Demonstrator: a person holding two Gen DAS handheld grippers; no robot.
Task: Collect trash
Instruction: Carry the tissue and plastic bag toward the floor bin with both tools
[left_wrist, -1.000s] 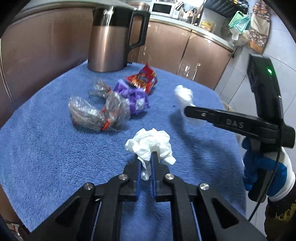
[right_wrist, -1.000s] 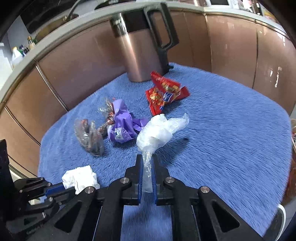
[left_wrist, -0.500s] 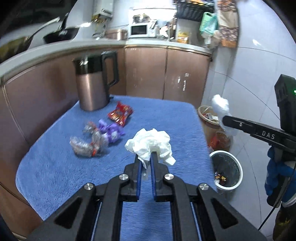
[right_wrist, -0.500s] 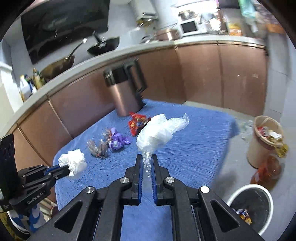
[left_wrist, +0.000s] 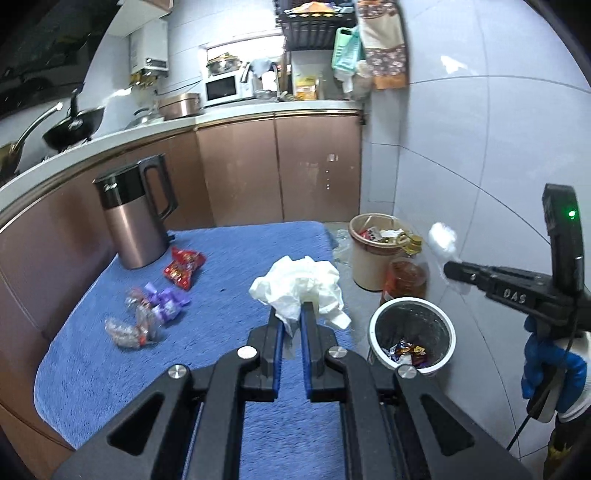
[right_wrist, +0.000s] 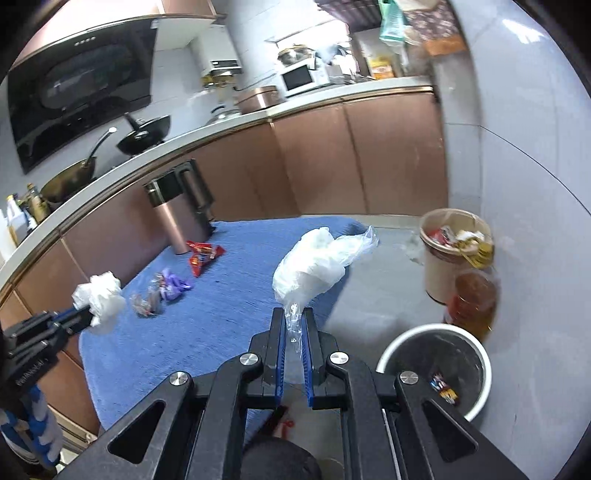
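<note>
My left gripper (left_wrist: 291, 314) is shut on a crumpled white tissue (left_wrist: 299, 286), held above the right edge of the blue-towelled table (left_wrist: 236, 251). My right gripper (right_wrist: 294, 314) is shut on a clear plastic bag (right_wrist: 317, 266), held off the table's right side. A white bin (left_wrist: 412, 336) with wrappers inside stands on the floor below and right; it also shows in the right wrist view (right_wrist: 436, 365). A red wrapper (left_wrist: 183, 262), a purple wrapper (left_wrist: 166, 301) and a clear wrapper (left_wrist: 129, 328) lie on the towel.
A copper kettle (left_wrist: 135, 218) stands at the table's back left. A beige full bin (left_wrist: 373, 251) and an amber jar (left_wrist: 404, 277) stand on the floor by the tiled wall. Brown cabinets run behind the table.
Both grippers have risen and pulled back to the right from the table, each carrying its piece. The white bin and floor have come into view.
</note>
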